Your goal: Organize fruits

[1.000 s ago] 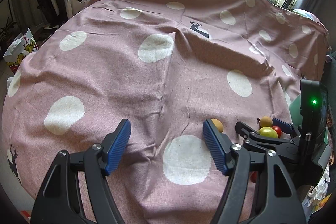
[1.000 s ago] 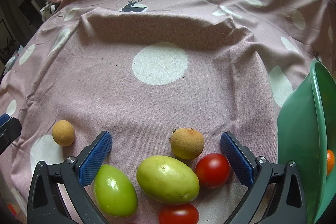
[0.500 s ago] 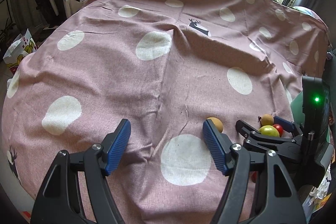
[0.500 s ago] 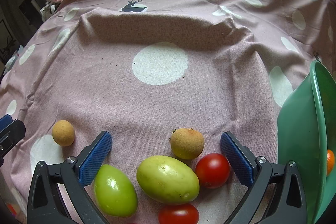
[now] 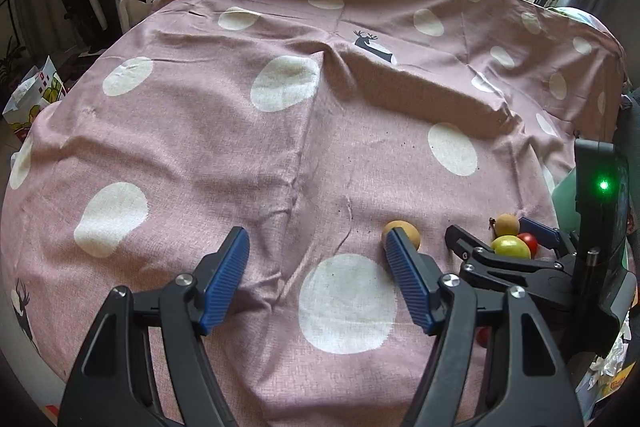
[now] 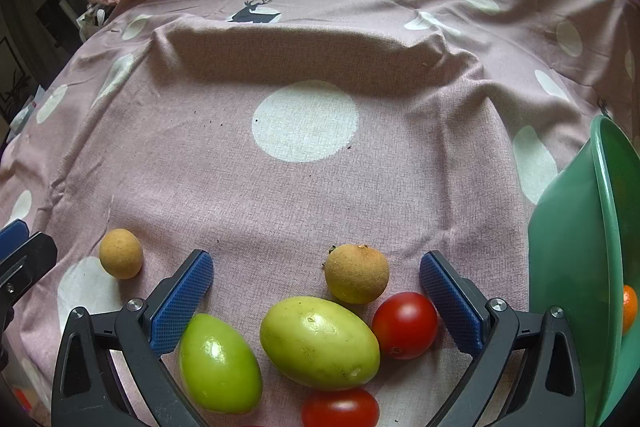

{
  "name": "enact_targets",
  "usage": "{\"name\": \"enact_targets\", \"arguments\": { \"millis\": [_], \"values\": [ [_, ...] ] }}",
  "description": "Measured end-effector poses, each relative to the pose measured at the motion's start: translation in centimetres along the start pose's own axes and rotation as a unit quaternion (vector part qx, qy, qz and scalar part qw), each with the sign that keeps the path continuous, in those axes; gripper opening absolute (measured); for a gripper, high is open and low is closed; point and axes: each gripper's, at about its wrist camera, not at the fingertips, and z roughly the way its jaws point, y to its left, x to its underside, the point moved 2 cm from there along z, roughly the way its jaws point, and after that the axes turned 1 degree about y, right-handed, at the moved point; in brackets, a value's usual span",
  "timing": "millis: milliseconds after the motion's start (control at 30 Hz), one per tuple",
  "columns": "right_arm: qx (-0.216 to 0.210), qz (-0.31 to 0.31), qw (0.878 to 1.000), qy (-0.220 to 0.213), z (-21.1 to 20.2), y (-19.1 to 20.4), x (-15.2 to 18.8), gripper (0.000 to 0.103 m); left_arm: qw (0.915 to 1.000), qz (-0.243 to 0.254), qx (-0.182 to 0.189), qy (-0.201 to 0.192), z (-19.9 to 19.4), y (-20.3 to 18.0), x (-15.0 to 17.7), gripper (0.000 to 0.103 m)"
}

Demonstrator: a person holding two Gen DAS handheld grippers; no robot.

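In the right wrist view my right gripper (image 6: 316, 279) is open above a cluster of fruit on the pink dotted cloth (image 6: 304, 171): a yellow-green oval fruit (image 6: 319, 342), a green one (image 6: 219, 363), a red tomato (image 6: 405, 325), a second tomato (image 6: 340, 407) and a tan round fruit (image 6: 356, 279). Another tan fruit (image 6: 121, 253) lies apart to the left. A green bowl (image 6: 576, 267) at the right holds an orange fruit (image 6: 629, 307). My left gripper (image 5: 316, 267) is open and empty; the lone tan fruit (image 5: 403, 231) sits just behind its right fingertip.
The cloth has a raised fold (image 6: 312, 47) across the back. In the left wrist view the right gripper (image 5: 504, 251) stands at the right over the cluster. Bags and clutter (image 5: 36, 95) lie off the table's left edge.
The left gripper has drifted slightly, so the lone tan fruit now shows a little more beside its right finger. The right gripper and the fruit have not moved.
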Motion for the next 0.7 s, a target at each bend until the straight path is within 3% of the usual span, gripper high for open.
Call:
{"name": "enact_targets", "arguments": {
  "millis": [467,600,700],
  "values": [
    [-0.001,-0.001,1.0,0.006,0.3,0.0,-0.4,0.102,0.9999,-0.006,0.011,-0.001,-0.5,0.1,-0.1,0.071],
    [-0.011,0.014,0.999,0.031,-0.2,-0.1,-0.6,0.102,0.9998,-0.009,0.014,-0.005,-0.9,0.1,-0.1,0.07],
    [-0.048,0.015,0.999,-0.021,-3.1,-0.2,-0.8,0.102,0.9997,-0.014,0.018,-0.011,-1.4,0.4,-0.2,0.07]
  ]
}}
